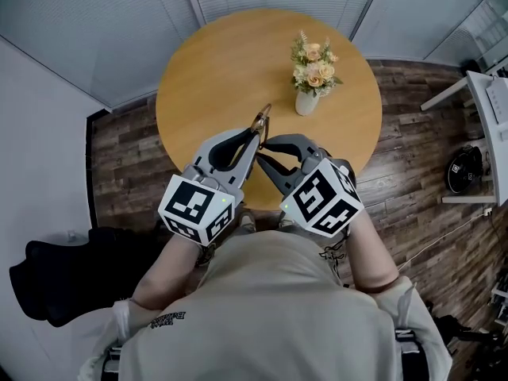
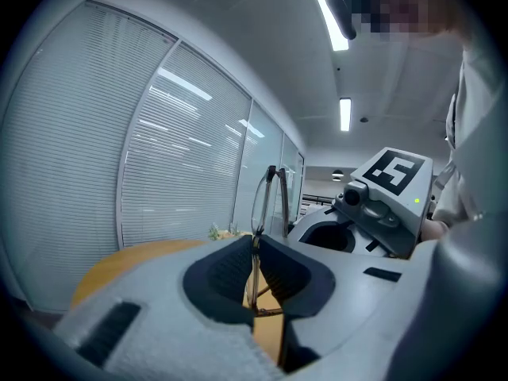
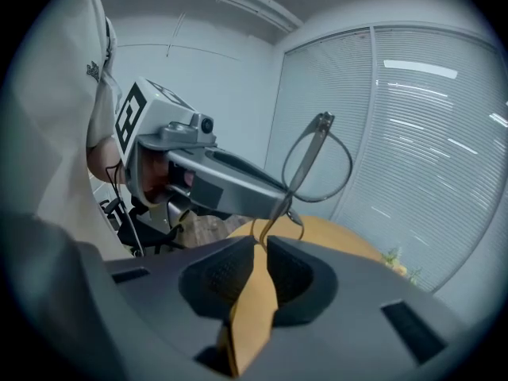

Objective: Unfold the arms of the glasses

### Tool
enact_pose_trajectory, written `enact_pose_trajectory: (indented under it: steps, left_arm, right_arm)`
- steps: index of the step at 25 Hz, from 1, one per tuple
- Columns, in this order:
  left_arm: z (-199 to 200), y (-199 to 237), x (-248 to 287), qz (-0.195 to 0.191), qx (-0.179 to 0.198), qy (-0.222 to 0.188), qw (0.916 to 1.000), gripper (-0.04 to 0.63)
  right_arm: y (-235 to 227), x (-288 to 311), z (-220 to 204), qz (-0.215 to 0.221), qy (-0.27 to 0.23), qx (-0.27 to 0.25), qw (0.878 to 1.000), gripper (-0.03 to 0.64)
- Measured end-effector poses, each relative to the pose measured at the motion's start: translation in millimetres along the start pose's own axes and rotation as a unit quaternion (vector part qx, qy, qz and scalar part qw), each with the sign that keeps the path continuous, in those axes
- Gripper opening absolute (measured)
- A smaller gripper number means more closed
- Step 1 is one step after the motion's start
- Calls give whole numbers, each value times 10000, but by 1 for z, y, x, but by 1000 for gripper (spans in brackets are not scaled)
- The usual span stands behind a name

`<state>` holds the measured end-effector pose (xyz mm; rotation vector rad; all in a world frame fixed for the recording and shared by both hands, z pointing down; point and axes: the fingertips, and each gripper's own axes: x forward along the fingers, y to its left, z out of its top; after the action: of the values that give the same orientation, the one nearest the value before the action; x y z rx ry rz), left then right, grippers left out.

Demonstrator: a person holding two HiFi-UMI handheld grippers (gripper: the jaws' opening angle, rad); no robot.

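Observation:
Thin-rimmed glasses [image 1: 260, 121] hang in the air over the near part of the round wooden table [image 1: 214, 70]. My left gripper [image 1: 255, 133] is shut on their frame. In the left gripper view the rim [image 2: 255, 272] runs upright between the pads and a lens [image 2: 267, 201] stands above them. My right gripper [image 1: 264, 144] meets it from the right, tip to tip. In the right gripper view the lens [image 3: 319, 165] stands high, and a thin curved arm [image 3: 259, 227] comes down into my right gripper [image 3: 260, 240], whose jaws look shut on it.
A white vase of flowers [image 1: 312, 74] stands on the table's far right. The table's near edge is just under the grippers. A black chair [image 1: 63, 280] stands at the left, a white desk [image 1: 484, 133] at the right. Blinds cover the walls beyond.

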<state>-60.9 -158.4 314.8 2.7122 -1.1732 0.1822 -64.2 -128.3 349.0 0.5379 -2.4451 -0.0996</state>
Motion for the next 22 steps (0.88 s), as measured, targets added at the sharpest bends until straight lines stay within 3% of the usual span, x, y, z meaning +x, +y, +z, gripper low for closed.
enact_pose_trajectory:
  steps: [10, 16, 22]
  left_arm:
    - [-6, -3, 1, -62, -18, 45, 10000, 41]
    - [-6, 26, -4, 345, 268, 73, 9990, 41]
    - [-17, 52, -14, 664, 313, 237, 9970, 41]
  right_arm:
    - [2, 9, -6, 25, 140, 98, 9999, 38]
    - [-9, 5, -11, -48, 33, 338, 9994, 38]
    - [-24, -9, -14, -216, -218, 717, 9970, 38]
